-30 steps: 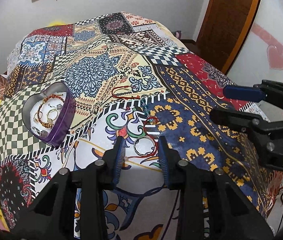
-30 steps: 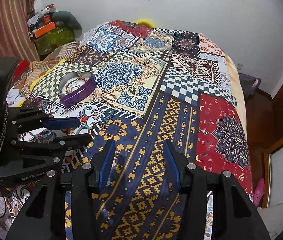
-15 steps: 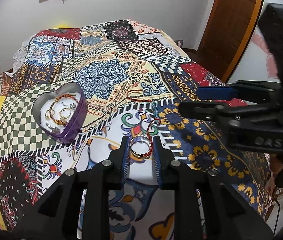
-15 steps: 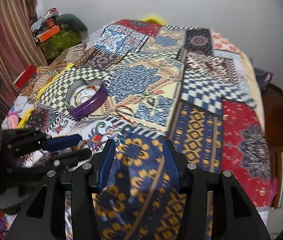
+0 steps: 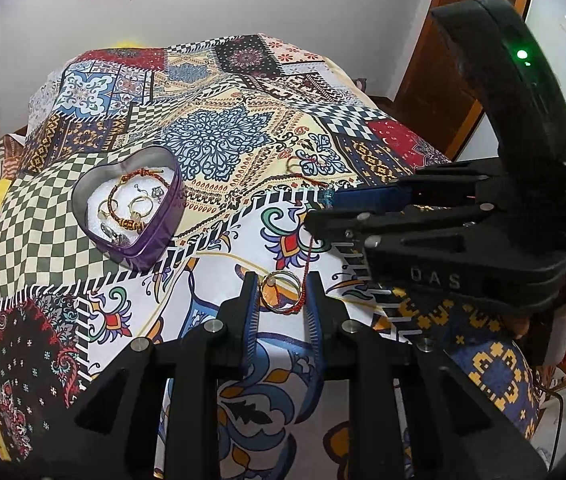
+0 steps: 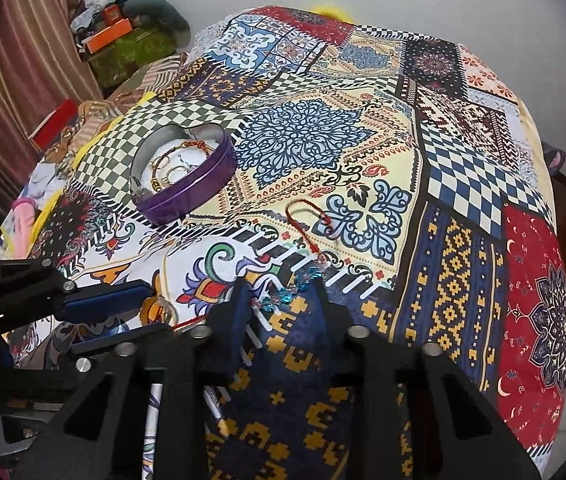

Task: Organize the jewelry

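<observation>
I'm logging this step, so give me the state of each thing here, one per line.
Heart-shaped tin: lid off, jewelry inside.
Gold ring: on the bedspread, between the left claw fingers, not gripped.
Red cord: loose on the bedspread.
Right claw: open, around blue beads.

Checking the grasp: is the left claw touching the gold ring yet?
Cannot tell. In the left wrist view the gold ring sits between the left claw's open fingers; neither contact nor gap is plain.

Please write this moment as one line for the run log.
left gripper: open around ring | right gripper: open, over blue beads | heart tin: holds jewelry
</observation>
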`<control>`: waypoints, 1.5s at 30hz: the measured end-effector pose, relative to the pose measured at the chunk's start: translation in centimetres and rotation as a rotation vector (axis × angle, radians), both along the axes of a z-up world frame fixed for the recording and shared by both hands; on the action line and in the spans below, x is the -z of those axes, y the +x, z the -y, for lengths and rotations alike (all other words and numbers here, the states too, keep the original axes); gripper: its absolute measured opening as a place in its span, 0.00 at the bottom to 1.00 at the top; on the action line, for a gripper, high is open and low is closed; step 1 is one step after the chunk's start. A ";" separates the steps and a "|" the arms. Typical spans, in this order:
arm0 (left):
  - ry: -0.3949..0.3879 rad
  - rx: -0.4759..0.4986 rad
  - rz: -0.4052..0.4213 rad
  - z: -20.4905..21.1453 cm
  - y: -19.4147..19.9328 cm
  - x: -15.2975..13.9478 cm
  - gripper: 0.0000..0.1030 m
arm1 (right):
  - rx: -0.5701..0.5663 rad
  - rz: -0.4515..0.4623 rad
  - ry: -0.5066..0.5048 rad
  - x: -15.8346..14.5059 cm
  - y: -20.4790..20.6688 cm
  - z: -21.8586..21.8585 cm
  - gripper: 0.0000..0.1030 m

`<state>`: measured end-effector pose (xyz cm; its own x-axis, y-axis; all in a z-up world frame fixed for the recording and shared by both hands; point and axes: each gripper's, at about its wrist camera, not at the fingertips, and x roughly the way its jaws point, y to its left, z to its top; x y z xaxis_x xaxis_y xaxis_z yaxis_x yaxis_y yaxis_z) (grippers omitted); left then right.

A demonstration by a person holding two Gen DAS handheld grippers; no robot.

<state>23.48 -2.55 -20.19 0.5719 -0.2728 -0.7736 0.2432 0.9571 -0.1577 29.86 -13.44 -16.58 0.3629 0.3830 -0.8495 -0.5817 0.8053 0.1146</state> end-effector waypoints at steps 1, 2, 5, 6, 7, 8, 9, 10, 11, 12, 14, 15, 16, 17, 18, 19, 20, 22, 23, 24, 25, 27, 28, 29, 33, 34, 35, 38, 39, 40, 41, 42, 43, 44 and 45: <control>0.000 -0.001 0.000 0.0 0.0 0.0 0.21 | 0.001 -0.003 0.003 0.1 0.1 0.2 0.15; 0.000 -0.002 0.000 -0.1 -0.1 0.0 0.21 | 0.001 -0.007 0.008 0.0 0.1 0.1 0.13; 0.002 -0.007 0.000 -0.1 -0.3 -0.1 0.15 | 0.008 0.017 -0.016 0.0 -0.1 0.0 0.06; 0.005 -0.010 0.000 -0.2 -0.4 -0.2 0.14 | 0.011 0.029 -0.024 -0.1 -0.2 0.0 0.06; 0.004 -0.013 0.000 -0.3 -0.4 -0.2 0.14 | 0.015 0.035 -0.030 -0.1 -0.3 0.1 0.07; 0.004 -0.016 -0.001 -0.4 -0.5 -0.3 0.13 | 0.020 0.039 -0.032 -0.2 -0.3 0.2 0.07; 0.007 -0.020 0.000 -0.6 -0.5 -0.4 0.13 | 0.025 0.042 -0.033 -0.3 -0.4 0.3 0.07; 0.009 -0.024 0.001 -0.7 -0.6 -0.5 0.13 | 0.029 0.045 -0.034 -0.4 -0.4 0.5 0.06; 0.009 -0.028 0.001 -1.0 -0.7 -0.5 0.13 | 0.033 0.050 -0.034 -0.5 -0.5 0.6 0.06; 0.009 -0.031 0.001 -1.2 -0.8 -0.6 0.13 | 0.036 0.055 -0.032 -0.6 -0.6 0.7 0.07; 0.012 -0.035 -0.002 -1.5 -0.9 -0.7 0.13 | 0.037 0.062 -0.029 -1.0 -0.9 0.9 0.06; 0.014 -0.036 -0.005 -1.6 -1.0 -0.7 0.13 | 0.038 0.072 -0.028 -1.3 -1.1 1.0 0.07; 0.017 -0.039 -0.006 -1.6 -1.1 -0.8 0.13 | 0.037 0.083 -0.026 -1.6 -1.3 1.0 0.06; 0.019 -0.040 -0.007 -1.6 -1.1 -0.8 0.13 | 0.038 0.092 -0.025 -1.9 -1.5 1.0 0.07; 0.018 -0.036 -0.010 -1.6 -1.1 -0.9 0.13 | 0.038 0.104 -0.022 -2.2 -1.7 1.1 0.07; 0.018 -0.031 -0.012 -1.5 -1.1 -1.0 0.13 | 0.037 0.111 -0.018 -2.6 -1.8 1.2 0.07; 0.022 -0.025 -0.012 -1.3 -1.0 -1.0 0.13 | 0.040 0.123 -0.013 -3.0 -2.0 1.3 0.06; 0.026 -0.019 -0.014 -0.9 -0.9 -1.1 0.19 | 0.042 0.135 -0.005 -3.6 -2.1 1.5 0.06; 0.026 -0.017 -0.014 -0.7 -0.8 -1.1 0.22 | 0.047 0.145 -0.002 -3.9 -2.2 1.7 0.06; 0.025 -0.015 -0.015 -0.5 -0.7 -1.0 0.24 | 0.049 0.151 0.001 -4.2 -2.3 1.8 0.06; 0.023 -0.012 -0.017 -0.3 -0.6 -1.0 0.25 | 0.054 0.158 0.007 -4.5 -2.3 2.0 0.06; 0.020 -0.006 -0.025 0.1 -0.4 -0.9 0.25 | 0.060 0.168 0.014 -5.0 -2.4 2.3 0.07; 0.019 -0.004 -0.027 0.3 -0.3 -0.8 0.25 | 0.062 0.174 0.019 -5.3 -2.5 2.5 0.06; 0.019 0.000 -0.030 0.5 -0.2 -0.7 0.25 | 0.063 0.178 0.022 -5.5 -2.6 2.6 0.06; 0.026 0.018 -0.038 1.4 0.1 -0.4 0.25 | 0.079 0.203 0.036 -6.4 -2.8 3.4 0.07; 0.027 0.022 -0.041 1.6 0.2 -0.4 0.25 | 0.082 0.208 0.038 -6.7 -2.9 3.6 0.07; 0.027 0.027 -0.045 1.7 0.3 -0.3 0.25 | 0.088 0.214 0.041 -6.8 -2.9 3.8 0.07; 0.032 0.042 -0.045 2.4 0.6 -0.3 0.25 | 0.095 0.224 0.046 -7.2 -3.0 4.2 0.07; 0.035 0.043 -0.045 2.5 0.7 -0.3 0.25 | 0.097 0.226 0.048 -7.3 -3.0 4.3 0.07; 0.037 0.044 -0.047 2.6 0.9 -0.3 0.25 | 0.101 0.227 0.049 -7.3 -2.9 4.5 0.07; 0.038 0.041 -0.051 2.8 1.2 -0.2 0.26 | 0.105 0.229 0.050 -7.4 -2.9 4.7 0.07; 0.037 0.040 -0.052 2.8 1.3 -0.2 0.29 | 0.107 0.228 0.052 -7.5 -2.9 4.8 0.07; 0.036 0.042 -0.052 3.0 1.4 -0.2 0.31 | 0.111 0.229 0.054 -7.5 -2.9 4.9 0.07; 0.035 0.045 -0.052 3.1 1.5 -0.3 0.31 | 0.112 0.231 0.054 -7.6 -3.0 5.0 0.07; 0.035 0.052 -0.054 3.3 1.6 -0.3 0.31 | 0.112 0.231 0.052 -7.6 -3.0 5.1 0.07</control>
